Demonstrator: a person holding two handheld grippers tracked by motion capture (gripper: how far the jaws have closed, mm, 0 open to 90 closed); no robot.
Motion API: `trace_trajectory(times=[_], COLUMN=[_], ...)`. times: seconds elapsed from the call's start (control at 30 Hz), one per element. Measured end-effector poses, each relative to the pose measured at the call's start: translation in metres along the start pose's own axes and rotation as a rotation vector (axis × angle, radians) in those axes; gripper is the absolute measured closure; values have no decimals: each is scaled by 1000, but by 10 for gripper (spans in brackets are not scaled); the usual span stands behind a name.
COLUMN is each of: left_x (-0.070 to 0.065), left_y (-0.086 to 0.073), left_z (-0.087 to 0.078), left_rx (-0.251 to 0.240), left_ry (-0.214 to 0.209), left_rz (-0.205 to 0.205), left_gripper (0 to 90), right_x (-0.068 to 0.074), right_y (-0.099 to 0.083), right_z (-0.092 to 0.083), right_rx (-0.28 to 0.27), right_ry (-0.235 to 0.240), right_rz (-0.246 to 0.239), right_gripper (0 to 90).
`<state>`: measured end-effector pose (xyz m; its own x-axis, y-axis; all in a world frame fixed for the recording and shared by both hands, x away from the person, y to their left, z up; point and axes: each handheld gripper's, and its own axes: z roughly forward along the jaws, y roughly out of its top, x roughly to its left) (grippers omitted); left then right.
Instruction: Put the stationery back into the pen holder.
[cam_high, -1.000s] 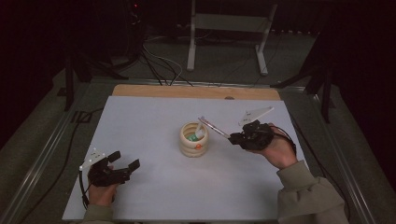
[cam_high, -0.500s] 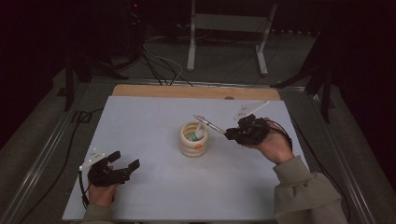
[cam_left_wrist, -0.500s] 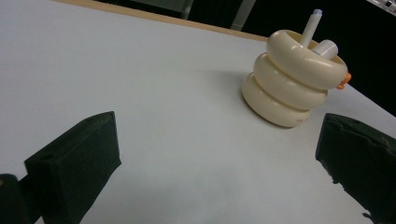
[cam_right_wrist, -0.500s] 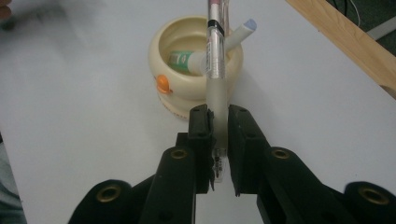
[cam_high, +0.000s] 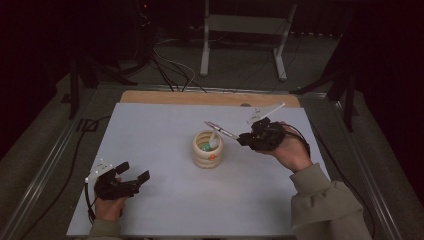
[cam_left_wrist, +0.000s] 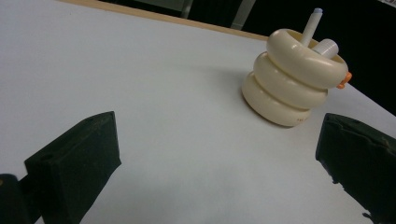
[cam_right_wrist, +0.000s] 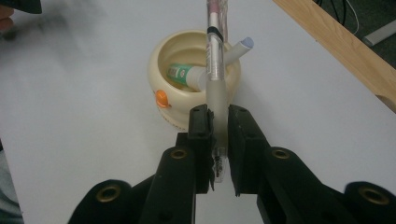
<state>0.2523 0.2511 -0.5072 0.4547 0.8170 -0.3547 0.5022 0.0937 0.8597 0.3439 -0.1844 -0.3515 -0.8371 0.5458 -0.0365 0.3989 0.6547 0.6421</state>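
A cream ringed pen holder (cam_high: 207, 150) (cam_left_wrist: 289, 84) (cam_right_wrist: 187, 74) stands upright in the middle of the white table (cam_high: 150, 130). Inside it are a green-and-white tube (cam_right_wrist: 184, 73) and a white marker (cam_right_wrist: 238, 49). My right gripper (cam_high: 242, 139) (cam_right_wrist: 218, 123) is just right of the holder, shut on a clear pen (cam_high: 221, 130) (cam_right_wrist: 215, 60). The pen points out over the holder's rim and tilts upward. At the table's front left my left gripper (cam_high: 134, 172) (cam_left_wrist: 219, 154) is open and holds nothing, its jaws wide apart and facing the holder.
A wooden strip (cam_high: 210, 97) runs along the table's far edge. Beyond it stand a metal frame's legs (cam_high: 205, 55) and cables (cam_high: 170, 65) on the floor. Metal rails border the table on both sides.
The right gripper with the pen has shifted a little left and farther from the person, bringing the pen more over the holder. The left gripper has not moved.
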Motion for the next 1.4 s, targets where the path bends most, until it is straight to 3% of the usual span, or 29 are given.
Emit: trace_trajectory(times=[1.4], left_x=[1], left_y=[0], left_z=[0], left_rx=[-2], left_ry=[3], left_rz=[-4], left_gripper=[3], right_x=[-3], right_y=[31], right_z=[11], right_rx=[14], right_ry=[20], right_rz=[-6], right_gripper=[804])
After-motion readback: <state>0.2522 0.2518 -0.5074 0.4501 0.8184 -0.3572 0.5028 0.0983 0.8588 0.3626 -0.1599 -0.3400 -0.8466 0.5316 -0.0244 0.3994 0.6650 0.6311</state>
